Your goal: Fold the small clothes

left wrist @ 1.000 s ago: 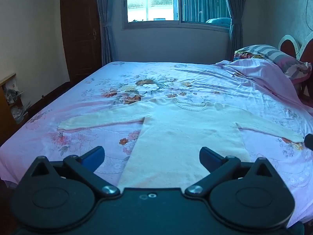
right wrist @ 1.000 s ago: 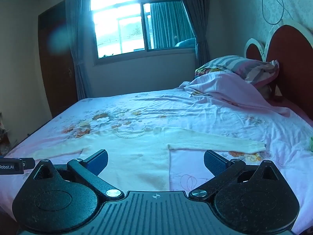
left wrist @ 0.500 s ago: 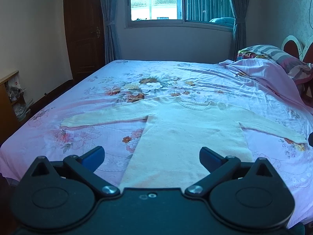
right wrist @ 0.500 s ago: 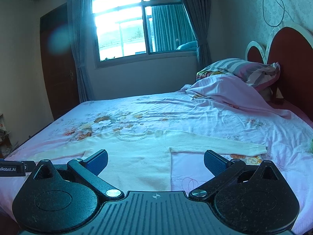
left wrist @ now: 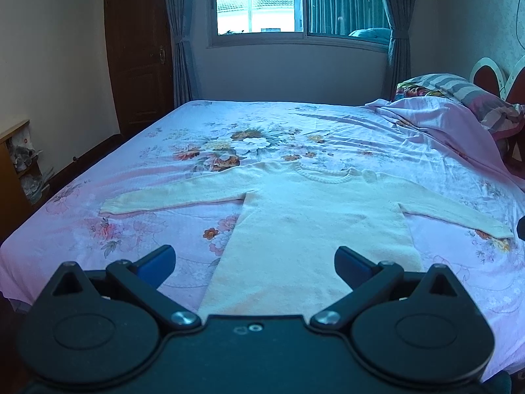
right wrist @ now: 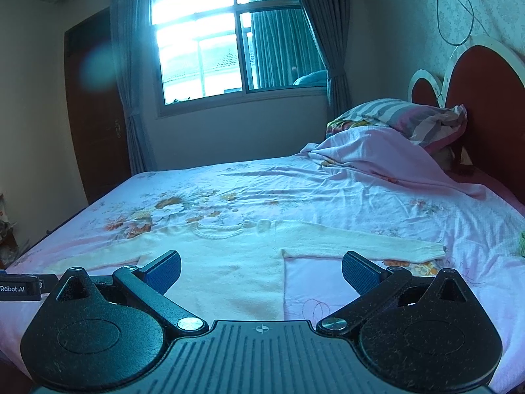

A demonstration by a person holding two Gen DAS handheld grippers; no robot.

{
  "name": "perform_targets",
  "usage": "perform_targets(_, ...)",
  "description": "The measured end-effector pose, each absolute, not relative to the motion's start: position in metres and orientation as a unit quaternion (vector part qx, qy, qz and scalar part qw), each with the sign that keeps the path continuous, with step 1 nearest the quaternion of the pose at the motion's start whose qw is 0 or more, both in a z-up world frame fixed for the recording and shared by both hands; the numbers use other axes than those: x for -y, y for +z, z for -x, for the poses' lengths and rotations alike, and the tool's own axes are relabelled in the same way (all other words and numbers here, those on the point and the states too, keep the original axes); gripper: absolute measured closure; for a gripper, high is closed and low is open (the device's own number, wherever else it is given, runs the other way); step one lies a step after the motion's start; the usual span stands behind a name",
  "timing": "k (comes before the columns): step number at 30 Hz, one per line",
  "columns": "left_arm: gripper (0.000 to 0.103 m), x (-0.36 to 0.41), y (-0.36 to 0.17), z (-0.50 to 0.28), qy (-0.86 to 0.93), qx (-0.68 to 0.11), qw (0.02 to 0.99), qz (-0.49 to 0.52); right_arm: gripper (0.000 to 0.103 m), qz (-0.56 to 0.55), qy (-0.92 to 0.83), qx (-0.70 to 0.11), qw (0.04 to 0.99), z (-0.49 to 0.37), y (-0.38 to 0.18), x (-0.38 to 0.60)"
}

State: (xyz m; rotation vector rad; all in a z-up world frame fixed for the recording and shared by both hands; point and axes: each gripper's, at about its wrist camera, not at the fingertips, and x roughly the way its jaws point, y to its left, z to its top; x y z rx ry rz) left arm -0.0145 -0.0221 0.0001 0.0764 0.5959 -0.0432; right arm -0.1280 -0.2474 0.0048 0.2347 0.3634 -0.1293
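Observation:
A cream knit sweater (left wrist: 315,216) lies flat on the bed, collar away from me, both sleeves spread out to the sides. It also shows in the right wrist view (right wrist: 229,262). My left gripper (left wrist: 254,261) is open and empty, held above the sweater's lower hem. My right gripper (right wrist: 261,271) is open and empty, over the sweater's right side below the right sleeve (right wrist: 361,246). The hem is hidden behind both gripper bodies.
The bed (left wrist: 328,131) has a pink floral sheet. A bunched pink blanket (right wrist: 377,157) and striped pillow (right wrist: 403,118) lie at the headboard on the right. A wooden shelf (left wrist: 13,177) stands left of the bed. A small green item (right wrist: 520,244) sits at the right edge.
Both grippers have drawn back and tilted up slightly, so the sweater sits lower in view. Both stay open and the sweater has not moved.

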Motion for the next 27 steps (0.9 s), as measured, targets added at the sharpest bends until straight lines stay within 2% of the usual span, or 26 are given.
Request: perform_targets(27, 0.001, 0.0242, -0.0016, 0.0124, -0.02, -0.3, 0.953, -0.037, 0.0, -0.117, -0.064, -0.189, 0.973, 0.1243, 0.0022, 0.246)
